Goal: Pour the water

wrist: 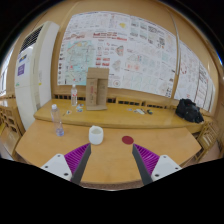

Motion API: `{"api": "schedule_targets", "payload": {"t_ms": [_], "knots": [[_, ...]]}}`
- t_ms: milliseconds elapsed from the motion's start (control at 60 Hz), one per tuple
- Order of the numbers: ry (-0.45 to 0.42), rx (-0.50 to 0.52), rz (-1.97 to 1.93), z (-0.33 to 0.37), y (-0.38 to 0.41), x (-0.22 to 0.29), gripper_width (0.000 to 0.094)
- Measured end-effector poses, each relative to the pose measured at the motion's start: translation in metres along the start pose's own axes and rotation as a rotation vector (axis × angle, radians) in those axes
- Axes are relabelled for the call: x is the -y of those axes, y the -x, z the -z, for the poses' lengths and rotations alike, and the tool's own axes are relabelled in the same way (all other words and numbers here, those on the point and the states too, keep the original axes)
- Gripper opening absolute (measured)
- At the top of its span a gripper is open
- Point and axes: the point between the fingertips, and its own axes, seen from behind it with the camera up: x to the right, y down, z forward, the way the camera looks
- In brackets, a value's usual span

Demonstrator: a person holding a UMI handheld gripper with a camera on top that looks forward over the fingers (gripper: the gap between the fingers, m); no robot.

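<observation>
The tool is held open and empty at lower centre; the bottle, left of the cup, is probably to be approached next.

Two bottles stand here: one on the table, another on the ledge. One white cup, one red disc, one cardboard box.

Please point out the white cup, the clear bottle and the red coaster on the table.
white cup [96,134]: gripper view, middle of its side wall.
clear bottle [58,121]: gripper view, middle of its body.
red coaster [127,140]: gripper view, centre of its top face.
</observation>
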Motion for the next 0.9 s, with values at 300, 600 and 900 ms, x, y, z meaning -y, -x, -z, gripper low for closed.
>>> {"api": "schedule_targets", "payload": {"t_ms": [300,600,900], "knots": [[0.115,-0.012,-0.004,-0.053,0.088,-0.101,0.0852],[0.083,0.141,-0.050,-0.151,0.275,-0.100,0.0850],[-0.091,0.166,-0.068,-0.299,0.365,0.003,0.0848]]}}
